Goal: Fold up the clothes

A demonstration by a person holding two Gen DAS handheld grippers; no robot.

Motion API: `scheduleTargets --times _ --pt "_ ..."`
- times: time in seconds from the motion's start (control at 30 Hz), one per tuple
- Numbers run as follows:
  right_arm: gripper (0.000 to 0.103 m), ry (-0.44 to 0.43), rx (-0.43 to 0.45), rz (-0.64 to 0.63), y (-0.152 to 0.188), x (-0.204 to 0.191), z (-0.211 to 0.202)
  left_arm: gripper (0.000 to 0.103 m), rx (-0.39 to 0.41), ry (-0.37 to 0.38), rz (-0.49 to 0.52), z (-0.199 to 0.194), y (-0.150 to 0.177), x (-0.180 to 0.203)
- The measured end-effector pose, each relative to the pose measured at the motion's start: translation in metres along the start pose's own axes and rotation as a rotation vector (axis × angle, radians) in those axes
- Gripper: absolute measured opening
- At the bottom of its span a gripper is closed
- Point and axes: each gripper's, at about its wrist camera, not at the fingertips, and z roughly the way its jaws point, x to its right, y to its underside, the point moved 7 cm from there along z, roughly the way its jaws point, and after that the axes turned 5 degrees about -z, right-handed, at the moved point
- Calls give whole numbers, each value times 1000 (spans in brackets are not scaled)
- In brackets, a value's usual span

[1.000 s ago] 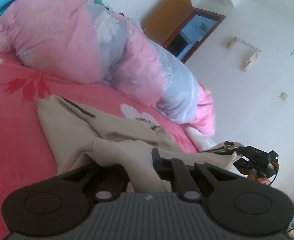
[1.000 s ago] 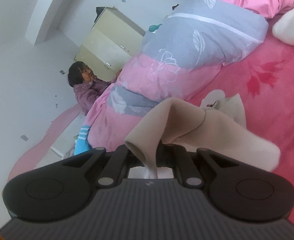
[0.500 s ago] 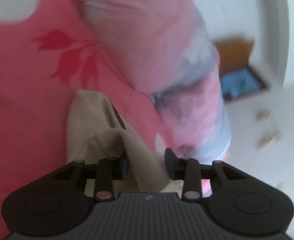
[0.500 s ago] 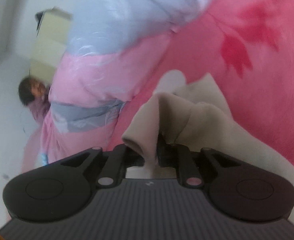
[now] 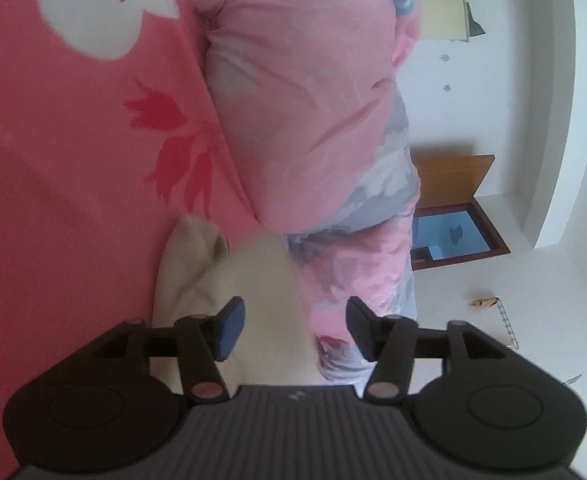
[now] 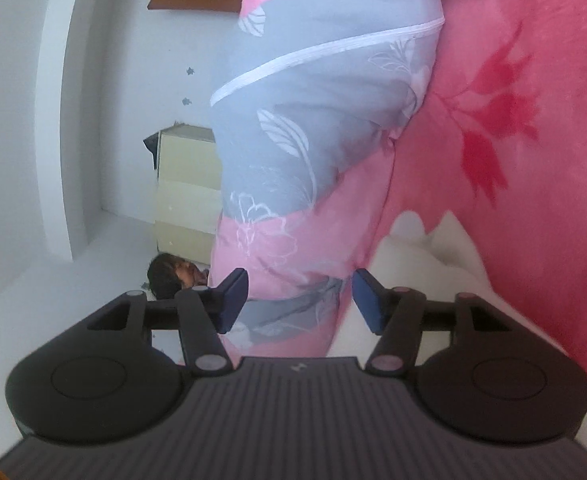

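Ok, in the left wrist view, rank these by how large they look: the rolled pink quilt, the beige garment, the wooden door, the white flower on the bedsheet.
1. Rolled pink quilt, clearly largest.
2. Beige garment, though it lies nearest the camera, so its share is inflated.
3. White flower, cut off by the frame edge.
4. Wooden door.

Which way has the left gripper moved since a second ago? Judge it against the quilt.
Yes. The left gripper has rolled and dropped toward the beige garment; the rolled pink quilt now stands upright in view. Its jaws are opening, off the cloth.
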Motion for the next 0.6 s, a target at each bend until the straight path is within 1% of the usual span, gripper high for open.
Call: scheduleTargets --times 0.07,0.17,0.23,0.3,0.37,0.43,0.5,0.6 --pt "57 -4 -21 6 10 -4 -13 59 -18 -4 6 -8 13 4" --pt "58 -7 -48 44 25 -9 -34 61 -50 11 25 -24 37 18" --pt "58 -5 -70 72 37 -14 -49 65 -74 17 53 -35 57 28" --pt "58 10 -103 97 52 -19 -64 69 -96 -19 108 -45 78 35" --pt "58 47 -135 120 68 -22 -76 74 -116 -58 166 -55 99 42" --pt "58 98 -172 136 87 -23 -88 81 -104 -121 232 -64 118 41" --pt "58 153 -217 146 109 -21 -94 83 -78 -202 314 -69 137 36" --pt "58 245 -296 135 141 -12 -100 84 -63 -269 426 -69 162 27"
